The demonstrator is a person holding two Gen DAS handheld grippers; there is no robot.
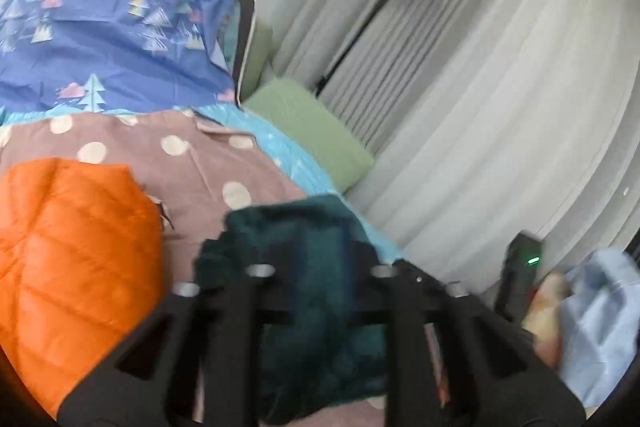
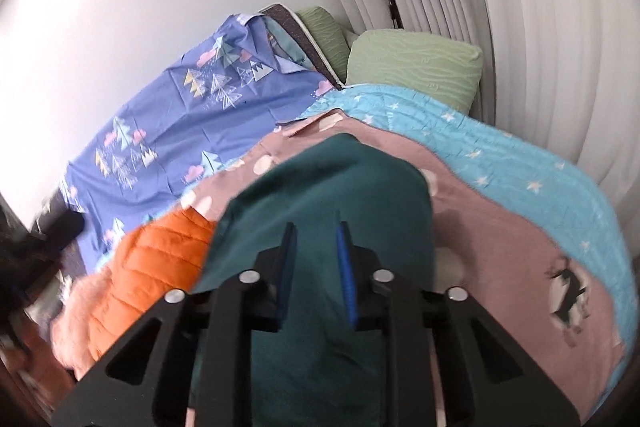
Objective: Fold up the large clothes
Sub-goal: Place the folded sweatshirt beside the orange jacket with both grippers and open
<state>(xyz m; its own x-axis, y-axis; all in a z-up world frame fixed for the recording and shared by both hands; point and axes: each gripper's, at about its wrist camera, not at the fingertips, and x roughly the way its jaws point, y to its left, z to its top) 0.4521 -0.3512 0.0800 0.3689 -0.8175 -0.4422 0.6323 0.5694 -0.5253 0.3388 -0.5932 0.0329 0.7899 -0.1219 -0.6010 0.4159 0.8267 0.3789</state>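
A dark teal garment (image 1: 316, 311) lies on the mauve polka-dot bed cover (image 1: 192, 163). In the left wrist view it bunches up between my left gripper's (image 1: 320, 251) jaws, which are blurred, with cloth over them. In the right wrist view the teal garment (image 2: 332, 195) spreads flat under my right gripper (image 2: 316, 231), whose blue-padded jaws stand apart above the cloth and hold nothing. An orange puffer jacket (image 1: 76, 259) lies to the left, also in the right wrist view (image 2: 156, 259).
A blue tree-print sheet (image 1: 104, 35) and green pillows (image 2: 416, 63) lie at the bed's far end. White curtains (image 1: 500, 87) hang on the right. The person's other hand with the right gripper body and a light blue sleeve (image 1: 596, 327) shows at lower right.
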